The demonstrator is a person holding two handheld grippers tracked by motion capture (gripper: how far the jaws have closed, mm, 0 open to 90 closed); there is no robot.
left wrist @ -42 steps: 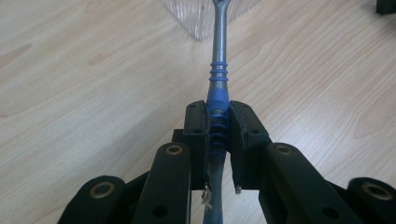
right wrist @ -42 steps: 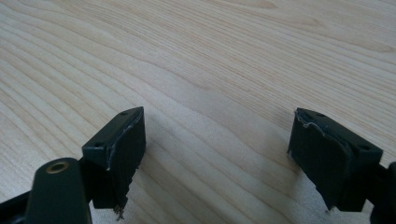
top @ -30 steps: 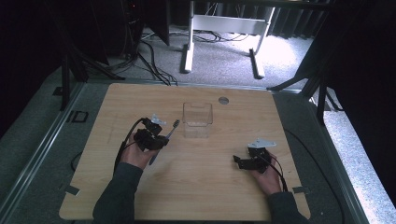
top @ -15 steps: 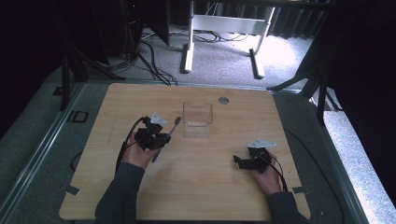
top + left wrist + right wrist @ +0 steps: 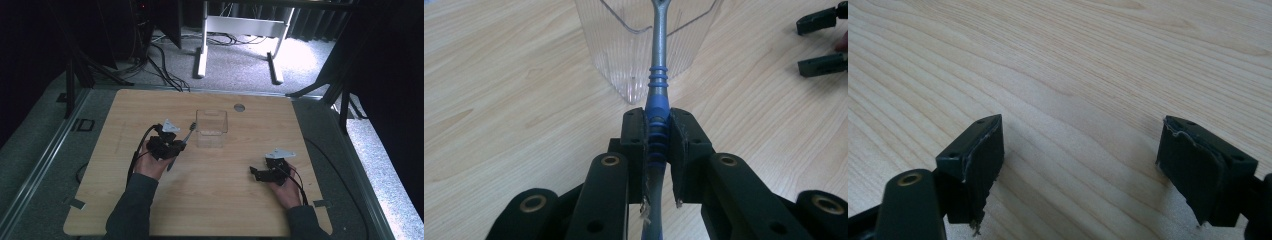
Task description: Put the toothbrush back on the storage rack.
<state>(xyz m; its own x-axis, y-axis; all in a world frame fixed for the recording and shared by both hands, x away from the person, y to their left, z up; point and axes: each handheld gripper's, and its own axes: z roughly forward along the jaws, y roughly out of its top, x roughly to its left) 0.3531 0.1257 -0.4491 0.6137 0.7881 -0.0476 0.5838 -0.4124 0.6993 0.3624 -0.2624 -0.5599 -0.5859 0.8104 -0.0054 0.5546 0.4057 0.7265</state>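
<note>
Our left gripper (image 5: 658, 150) squeezes blue handle of tool (image 5: 657, 90), held just beside clear cup (image 5: 211, 128) near bench (image 5: 210, 210) middle. Our right gripper (image 5: 263, 173) wide, holding nothing, near right edge. We think tool may bump light cup, tip it.

Utensil (image 5: 658, 75) head cut off by the top edge in left gripper view; clear container (image 5: 644, 40) rim likewise cropped.
</note>
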